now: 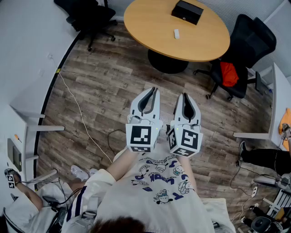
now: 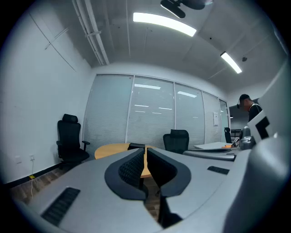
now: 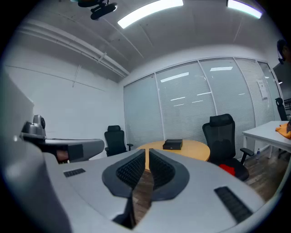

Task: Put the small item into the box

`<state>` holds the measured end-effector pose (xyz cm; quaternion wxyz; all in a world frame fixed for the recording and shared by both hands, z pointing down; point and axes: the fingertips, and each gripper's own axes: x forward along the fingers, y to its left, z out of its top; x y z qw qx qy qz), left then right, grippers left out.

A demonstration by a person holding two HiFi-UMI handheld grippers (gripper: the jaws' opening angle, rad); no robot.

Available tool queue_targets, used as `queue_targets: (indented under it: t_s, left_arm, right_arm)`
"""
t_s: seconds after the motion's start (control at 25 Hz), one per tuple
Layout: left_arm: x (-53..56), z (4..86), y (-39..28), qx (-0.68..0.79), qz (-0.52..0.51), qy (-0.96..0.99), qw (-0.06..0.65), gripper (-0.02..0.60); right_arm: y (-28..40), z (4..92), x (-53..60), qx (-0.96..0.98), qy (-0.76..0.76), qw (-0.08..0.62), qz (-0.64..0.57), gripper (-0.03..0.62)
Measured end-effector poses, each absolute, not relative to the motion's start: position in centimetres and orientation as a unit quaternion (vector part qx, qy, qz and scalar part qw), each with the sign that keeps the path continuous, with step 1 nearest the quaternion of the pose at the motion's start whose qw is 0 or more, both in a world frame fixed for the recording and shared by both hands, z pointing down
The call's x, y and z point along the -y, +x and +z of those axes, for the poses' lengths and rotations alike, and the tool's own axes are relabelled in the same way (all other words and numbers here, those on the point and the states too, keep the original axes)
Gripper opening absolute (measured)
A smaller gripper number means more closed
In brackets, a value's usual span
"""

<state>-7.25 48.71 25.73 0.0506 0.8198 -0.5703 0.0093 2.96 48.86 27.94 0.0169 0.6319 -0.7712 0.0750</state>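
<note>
1. Round table (image 1: 150, 22): well ahead of both sets of fingertips, across the wood floor. It is the work surface and is out of reach from here.
2. Left gripper (image 1: 153, 91): fingers pressed together with nothing between them. Held close to the body, tips aimed at the table. Likely a carry posture for the walk-up.
3. Right gripper (image 1: 185, 96): just beside the left, fingers likewise closed on nothing, same heading.
4. Black box (image 1: 187, 12): on the table's far part, well beyond the fingertips. Cannot tell whether it is open.
5. Small white item (image 1: 176, 33): on the table, nearer the fingertips than the box and apart from it. Task apparently not started; the fingers must spread before any pick.
</note>
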Motion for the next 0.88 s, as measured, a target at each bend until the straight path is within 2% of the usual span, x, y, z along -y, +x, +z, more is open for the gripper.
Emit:
queue_targets:
  t_s: [0.88]
  left_arm:
    - [-40.2,25.7,-10.2,0.558,0.002,0.828,0.056,0.032]
  right_arm:
    - [0.0,28.2,-40.4,0.765,0.639,0.020,0.078,0.046]
